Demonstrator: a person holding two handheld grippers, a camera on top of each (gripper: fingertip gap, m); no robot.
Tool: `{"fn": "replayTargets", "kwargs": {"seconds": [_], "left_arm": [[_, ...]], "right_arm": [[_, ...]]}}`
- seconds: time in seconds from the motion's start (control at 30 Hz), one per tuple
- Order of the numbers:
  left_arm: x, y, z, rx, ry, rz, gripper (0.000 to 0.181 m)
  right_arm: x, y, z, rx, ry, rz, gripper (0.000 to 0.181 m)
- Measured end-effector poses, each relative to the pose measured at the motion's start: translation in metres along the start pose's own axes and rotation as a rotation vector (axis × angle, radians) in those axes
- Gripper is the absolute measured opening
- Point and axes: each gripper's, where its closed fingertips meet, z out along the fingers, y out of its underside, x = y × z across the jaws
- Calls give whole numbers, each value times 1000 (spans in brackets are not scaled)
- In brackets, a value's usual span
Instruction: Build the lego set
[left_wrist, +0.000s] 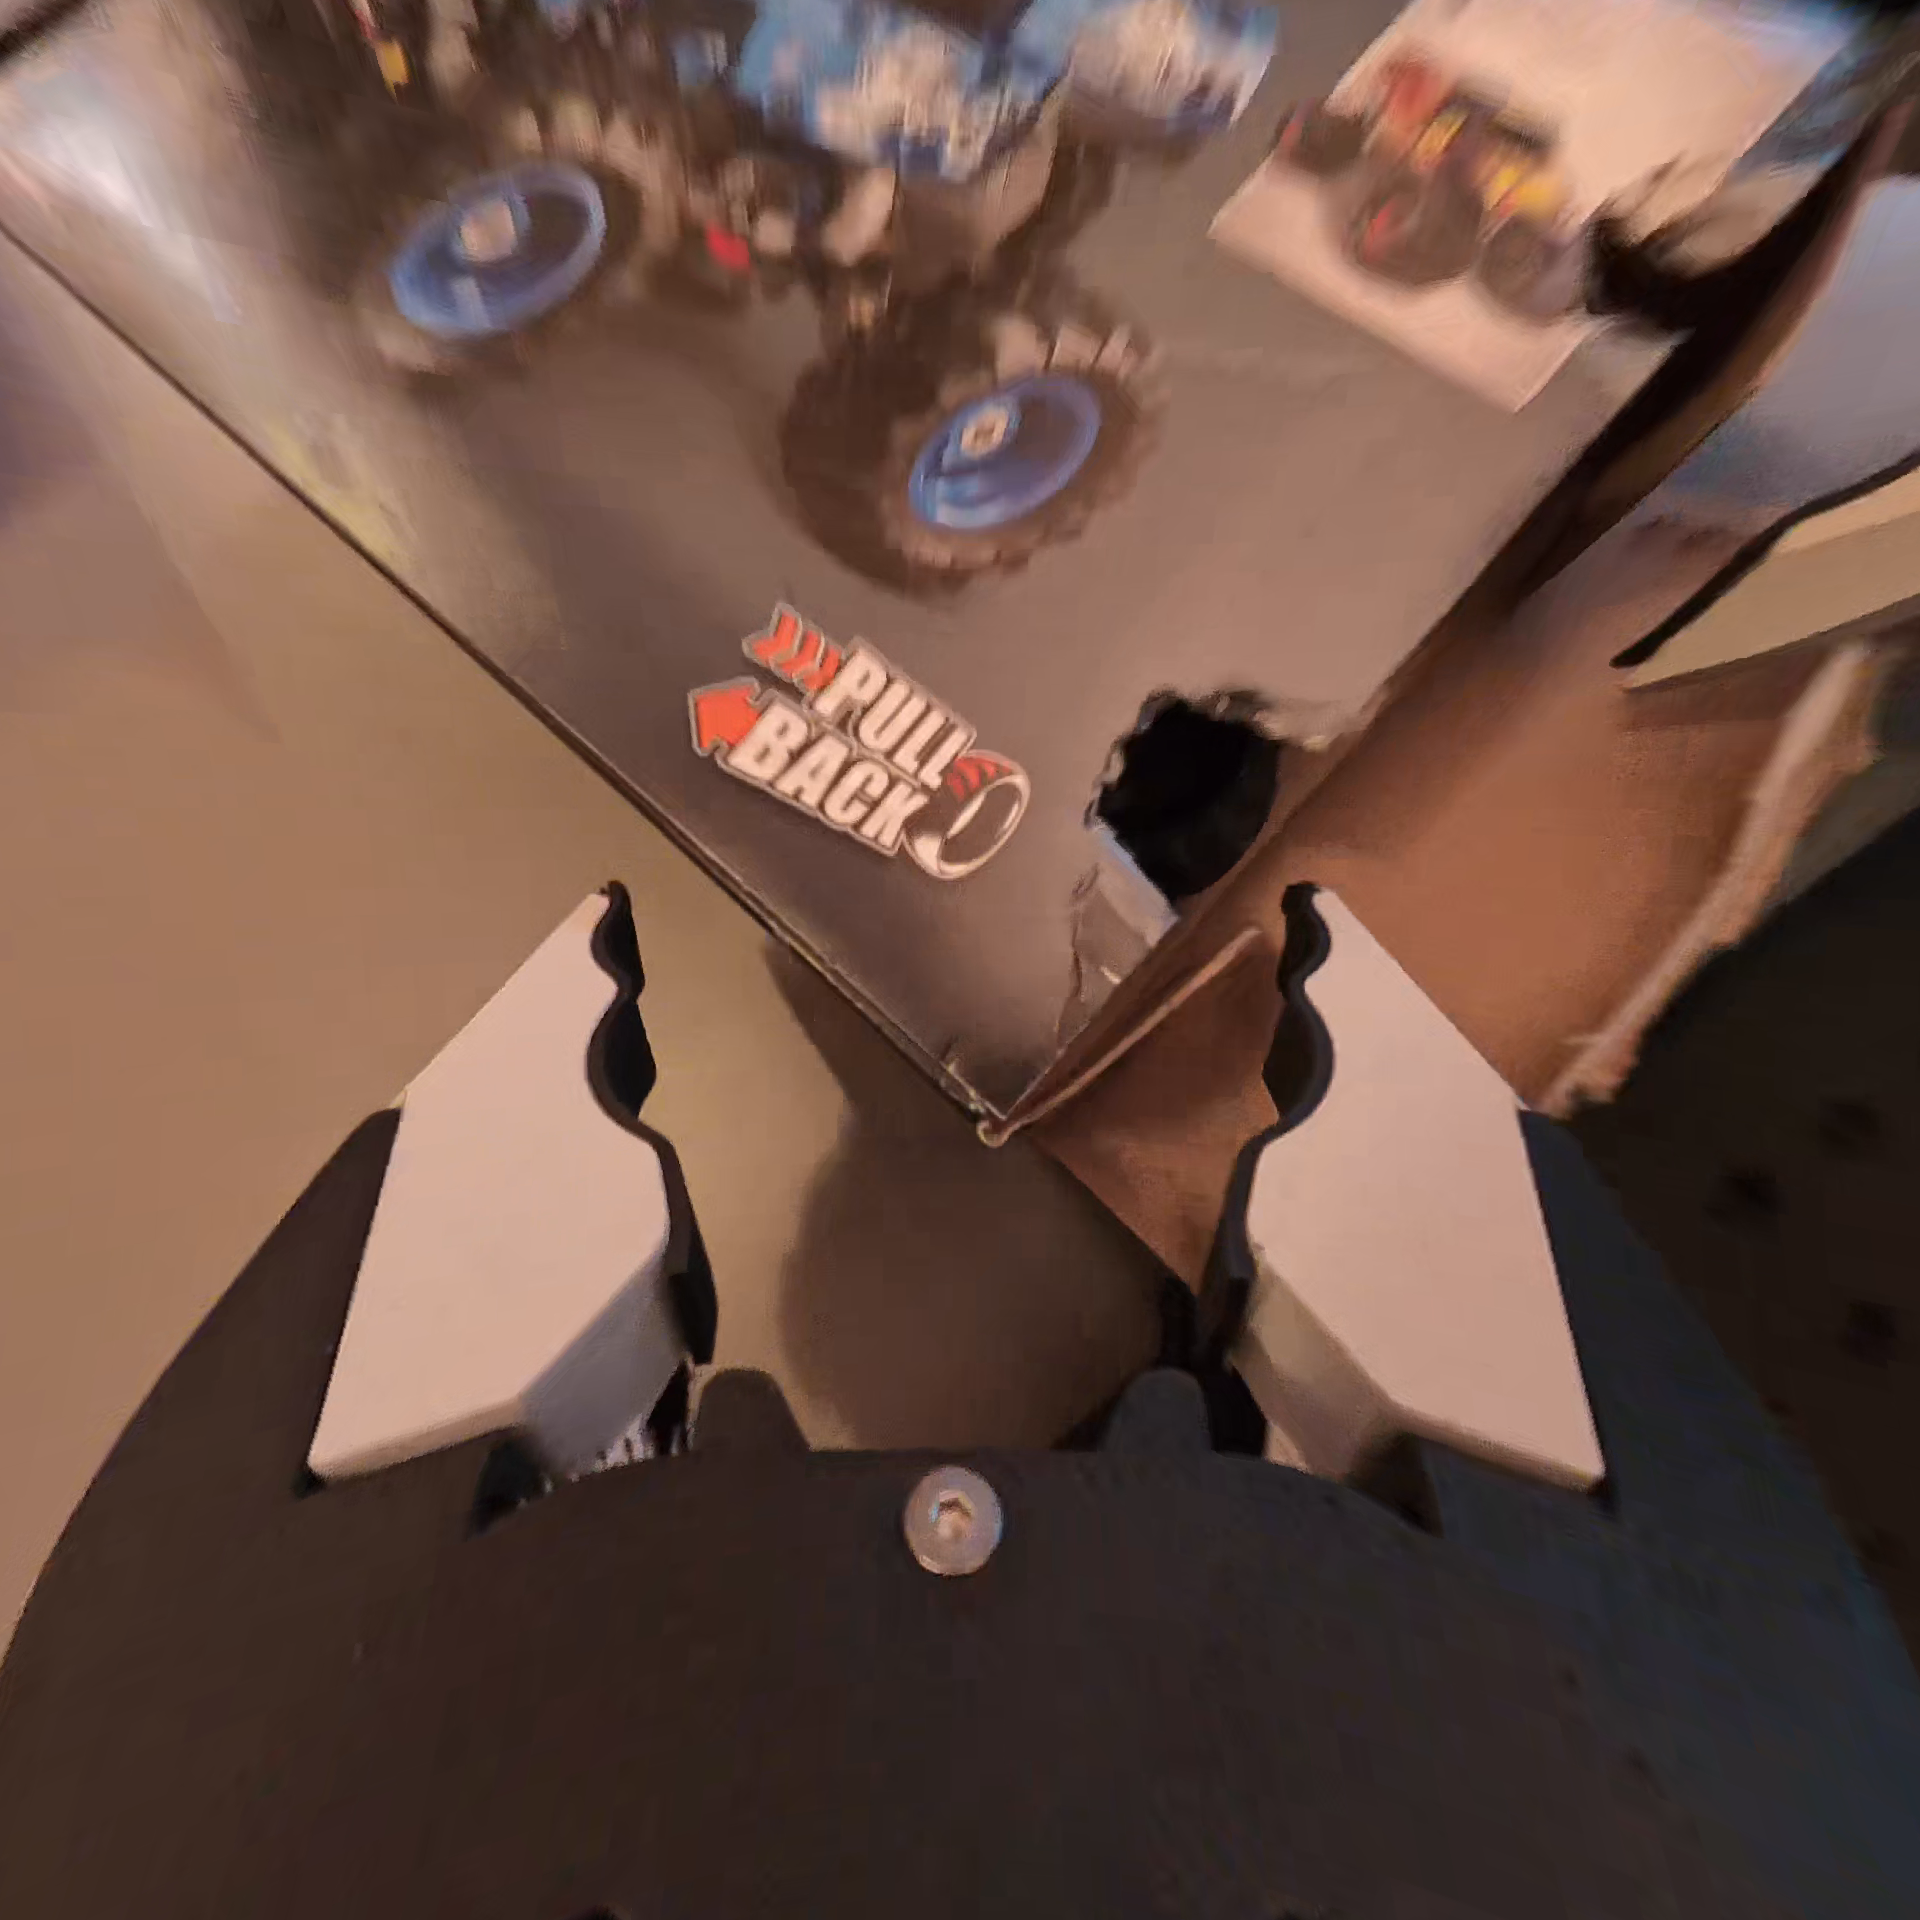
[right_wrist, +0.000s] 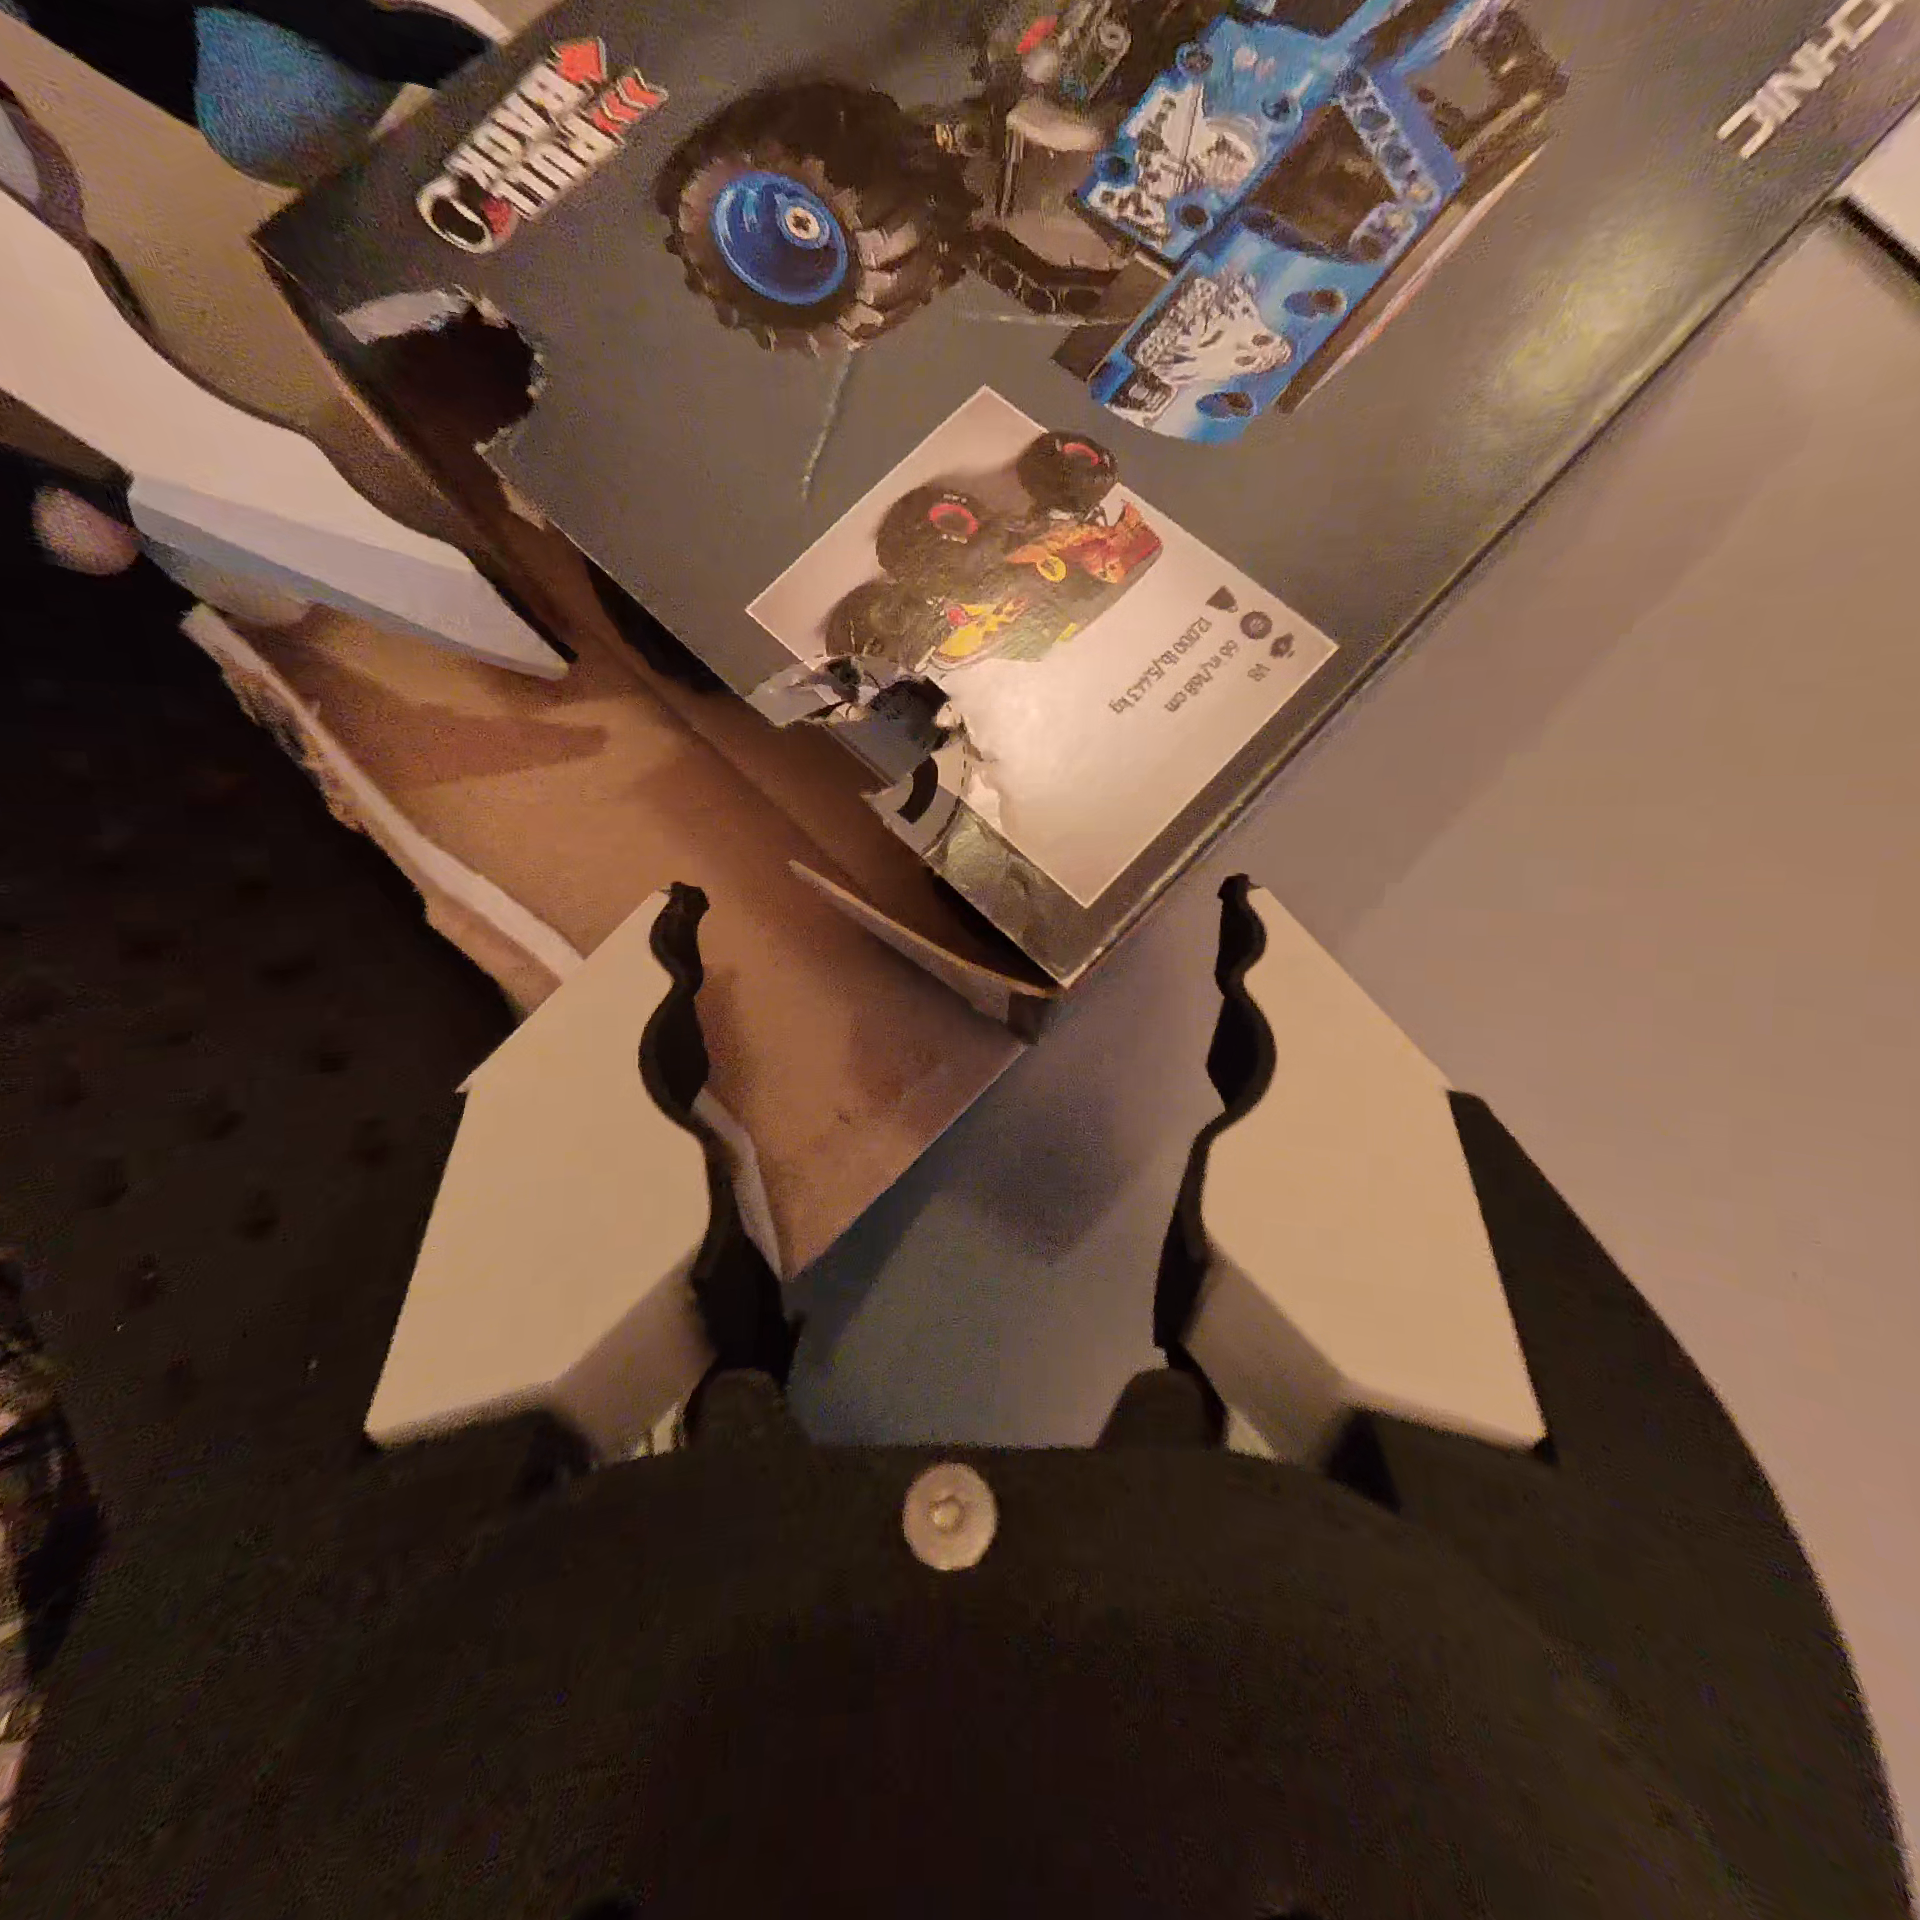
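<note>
Left wrist view | box (left_wrist: 644, 540) corner between spread tongs (left_wrist: 961, 914) | table (left_wrist: 208, 831) beside

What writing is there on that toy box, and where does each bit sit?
I do not repeat the wording, only where it stands on the box.
Red-and-white badge beside the torn hole: large and sharp.
White lettering at the lid's far edge: cut off by the frame.
Grey print on the white inset picture: small, upside down.
Marks on the pictured blue truck: too blurred to read.
</note>
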Motion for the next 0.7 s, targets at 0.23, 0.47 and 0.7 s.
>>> {"fn": "replayTargets", "kwargs": {"seconds": [0.23,0.47,0.7], "left_arm": [[-4,-1,8,-3,-60,-17,90],[3,3,3,-10,6,37,94],[17,16,-9,-59,198,195,88]], "right_arm": [[7,3,16,-65,101,-11,88],[14,3,0,-27,99,-42,57],[15,15,-12,-52,-5,-99,49]]}}
